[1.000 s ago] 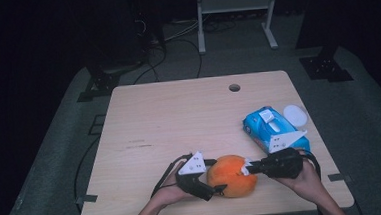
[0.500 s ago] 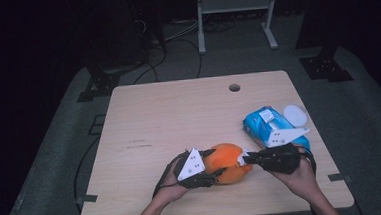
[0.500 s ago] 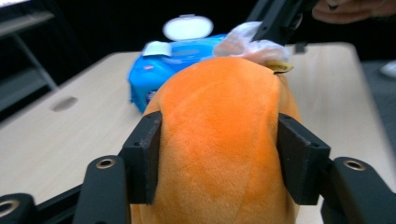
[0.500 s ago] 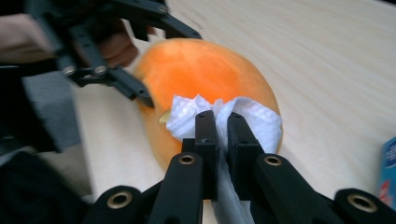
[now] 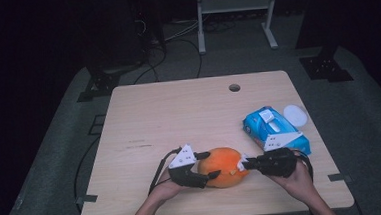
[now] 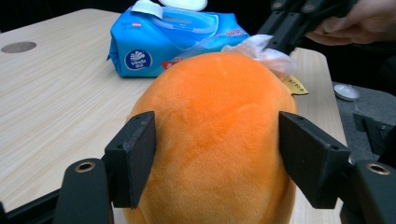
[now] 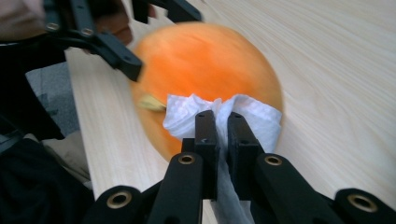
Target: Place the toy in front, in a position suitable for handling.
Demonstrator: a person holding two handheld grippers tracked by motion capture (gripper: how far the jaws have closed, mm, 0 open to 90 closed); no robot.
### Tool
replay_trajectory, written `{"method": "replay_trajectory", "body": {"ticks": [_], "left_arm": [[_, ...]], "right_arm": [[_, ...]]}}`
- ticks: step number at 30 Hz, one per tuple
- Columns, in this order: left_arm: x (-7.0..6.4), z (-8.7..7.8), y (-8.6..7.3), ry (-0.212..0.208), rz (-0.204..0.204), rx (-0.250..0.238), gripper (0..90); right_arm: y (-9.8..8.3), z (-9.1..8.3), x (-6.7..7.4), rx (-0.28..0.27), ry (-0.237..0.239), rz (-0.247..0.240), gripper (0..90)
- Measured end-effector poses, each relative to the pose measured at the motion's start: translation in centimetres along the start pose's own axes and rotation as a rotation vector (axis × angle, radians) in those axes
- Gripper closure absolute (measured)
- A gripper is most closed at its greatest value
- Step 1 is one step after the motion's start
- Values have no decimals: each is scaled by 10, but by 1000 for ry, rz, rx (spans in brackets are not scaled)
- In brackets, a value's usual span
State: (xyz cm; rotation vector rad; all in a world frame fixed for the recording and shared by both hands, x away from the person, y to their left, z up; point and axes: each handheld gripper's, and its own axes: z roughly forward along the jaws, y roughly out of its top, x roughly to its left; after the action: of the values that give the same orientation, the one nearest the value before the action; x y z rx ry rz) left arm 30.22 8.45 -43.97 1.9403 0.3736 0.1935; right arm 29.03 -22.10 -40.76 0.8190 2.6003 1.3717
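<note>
We see an orange plush toy point(image 5: 224, 166) lying near the desk's point(image 5: 179, 113) front edge, its long axis running left to right between both tools. The left tool point(image 5: 207, 165) straddles its left end, jaws just reopened and barely clear of the fabric. The right tool point(image 5: 243, 164), clamped on a white wipe point(image 7: 224, 112), presses against the toy's right end.

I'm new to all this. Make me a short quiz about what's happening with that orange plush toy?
1. True or false: the right hand-held gripper is shut on a white wipe.
2. What does the wipe touch? A orange plush toy B table C blue wipes pack
3. Which hand-held gripper straddles the toy?

Key
1. True.
2. A.
3. The left hand-held gripper; its jaws have just been opening.
</note>
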Motion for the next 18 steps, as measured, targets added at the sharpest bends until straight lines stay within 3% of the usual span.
{"method": "replay_trajectory", "body": {"ticks": [5, 11, 16, 17, 18], "left_arm": [[-1, 0, -2, -18, 19, 1, 283], [-8, 4, -1, -38, 83, 23, 258], [-8, 4, -2, -46, 79, 22, 243], [-6, 3, -2, -53, 54, 13, 237], [-6, 3, -2, -53, 54, 13, 232]], "right_arm": [[-4, 0, -6, 7, -17, 30, 839], [9, 3, 2, -43, -16, 6, 839], [9, 3, -1, -58, -4, 28, 839], [6, 3, -4, -48, 3, 45, 838], [6, 3, -4, -48, 3, 45, 838]]}}
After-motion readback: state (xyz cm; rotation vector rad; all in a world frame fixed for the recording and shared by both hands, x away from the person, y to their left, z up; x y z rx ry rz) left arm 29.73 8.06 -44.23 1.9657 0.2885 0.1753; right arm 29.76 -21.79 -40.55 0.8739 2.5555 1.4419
